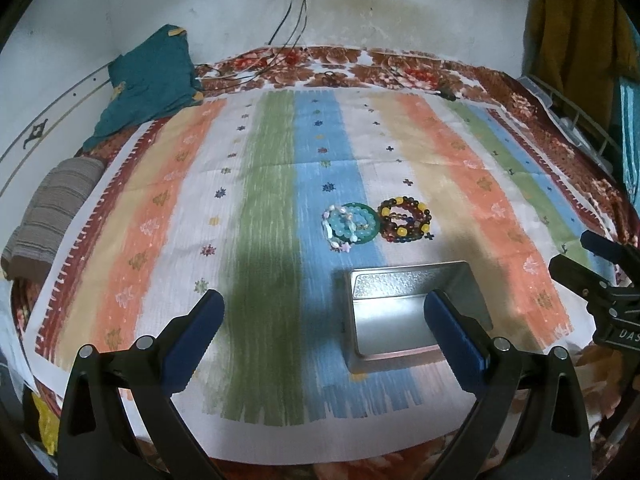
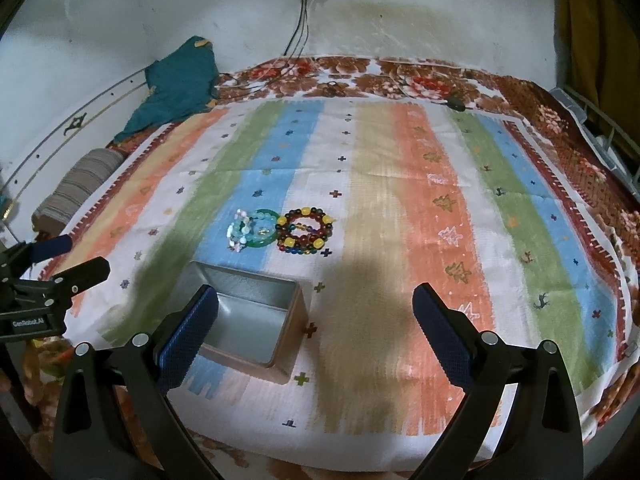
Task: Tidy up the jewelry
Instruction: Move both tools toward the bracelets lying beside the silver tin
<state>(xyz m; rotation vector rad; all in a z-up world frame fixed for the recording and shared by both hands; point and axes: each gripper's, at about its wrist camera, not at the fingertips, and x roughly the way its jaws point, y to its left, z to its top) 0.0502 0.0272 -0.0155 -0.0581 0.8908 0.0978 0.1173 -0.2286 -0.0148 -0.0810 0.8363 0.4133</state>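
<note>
An open, empty metal tin (image 1: 412, 316) (image 2: 248, 322) sits on the striped cloth near the front. Behind it lie a green bangle with pale blue bead bracelets (image 1: 351, 226) (image 2: 254, 228) and, touching on its right, dark bead bracelets with yellow beads (image 1: 405, 220) (image 2: 306, 231). My left gripper (image 1: 324, 334) is open and empty, above the cloth in front of the tin, its right finger over the tin. My right gripper (image 2: 314, 328) is open and empty, its left finger over the tin's left side. Each gripper shows at the other view's edge (image 1: 600, 276) (image 2: 48, 276).
The striped cloth (image 2: 400, 220) covers a floral bedspread (image 2: 400, 76). A teal cloth (image 1: 148, 80) and a rolled grey towel (image 1: 52, 208) lie at the left. Cables (image 2: 300, 36) hang from a wall socket. A wire rack (image 1: 576, 120) stands at the right.
</note>
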